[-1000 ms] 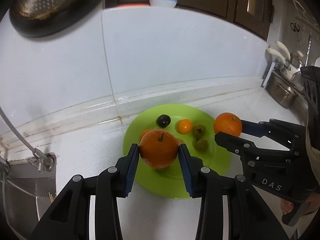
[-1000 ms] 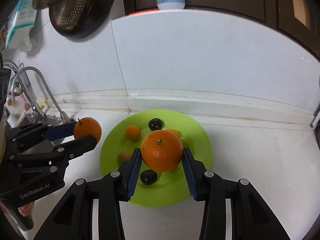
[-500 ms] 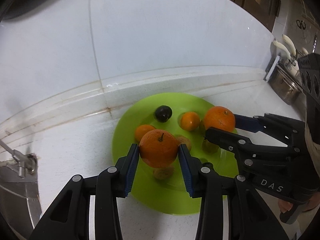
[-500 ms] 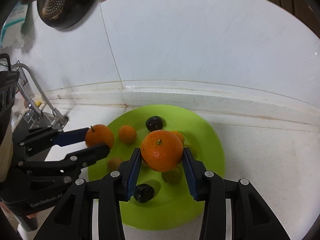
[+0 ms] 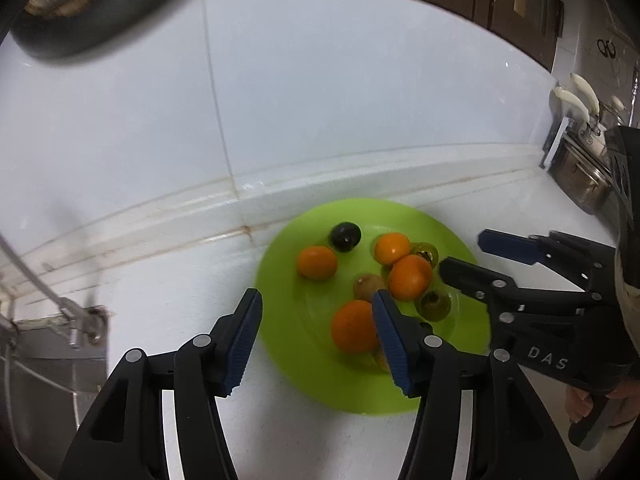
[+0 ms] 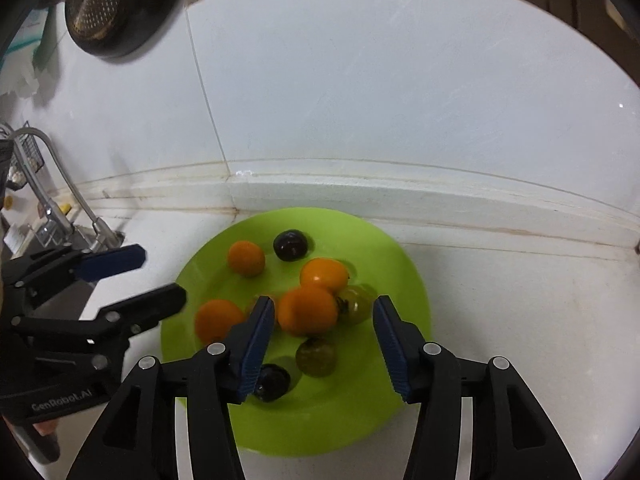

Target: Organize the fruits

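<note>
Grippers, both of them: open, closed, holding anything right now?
Left gripper: jaws opening, holding nothing; its orange lies on the green plate.
Right gripper: jaws opening, holding nothing; its orange rests on the plate.

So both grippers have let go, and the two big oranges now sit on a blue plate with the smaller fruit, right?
Not quite: the plate is green, not blue, as the right wrist view shows. The rest holds: the left gripper and right gripper are opening with nothing pressed between their pads, and both big oranges lie on the plate among the smaller fruit.
</note>
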The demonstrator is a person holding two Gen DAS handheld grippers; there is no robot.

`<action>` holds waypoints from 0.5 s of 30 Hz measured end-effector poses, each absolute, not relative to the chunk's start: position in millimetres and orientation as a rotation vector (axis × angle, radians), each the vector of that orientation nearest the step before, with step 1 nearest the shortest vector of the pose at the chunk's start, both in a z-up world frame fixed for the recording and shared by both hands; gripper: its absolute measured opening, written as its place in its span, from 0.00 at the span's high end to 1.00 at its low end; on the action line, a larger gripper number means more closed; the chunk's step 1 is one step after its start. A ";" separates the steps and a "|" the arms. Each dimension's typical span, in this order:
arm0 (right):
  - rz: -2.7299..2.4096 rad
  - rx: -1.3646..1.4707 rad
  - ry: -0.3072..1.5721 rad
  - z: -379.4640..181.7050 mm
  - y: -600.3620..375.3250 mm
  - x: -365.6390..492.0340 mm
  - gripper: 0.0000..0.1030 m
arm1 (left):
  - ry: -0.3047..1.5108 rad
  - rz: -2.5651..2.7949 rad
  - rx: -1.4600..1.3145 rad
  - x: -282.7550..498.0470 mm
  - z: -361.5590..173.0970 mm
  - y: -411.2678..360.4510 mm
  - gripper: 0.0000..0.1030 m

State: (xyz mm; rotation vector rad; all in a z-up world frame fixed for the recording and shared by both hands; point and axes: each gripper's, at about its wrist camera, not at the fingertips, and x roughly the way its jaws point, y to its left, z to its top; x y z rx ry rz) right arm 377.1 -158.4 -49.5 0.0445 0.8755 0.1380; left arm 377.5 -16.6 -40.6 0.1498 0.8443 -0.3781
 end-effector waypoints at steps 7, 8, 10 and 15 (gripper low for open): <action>0.081 0.065 0.817 -25.2 -158.8 338.0 0.49 | 0.759 -0.329 0.168 339.6 -13.7 -7.4 0.35; 0.074 0.063 0.804 -20.9 -158.0 330.5 0.49 | 0.744 -0.319 0.172 333.1 -9.4 -5.7 0.34; 0.054 0.056 0.778 -12.2 -156.3 315.7 0.44 | 0.717 -0.297 0.178 320.5 -1.6 -2.0 0.31; 0.032 0.070 0.721 9.0 -156.3 278.7 0.38 | 0.691 -0.280 0.130 291.4 12.8 8.3 0.23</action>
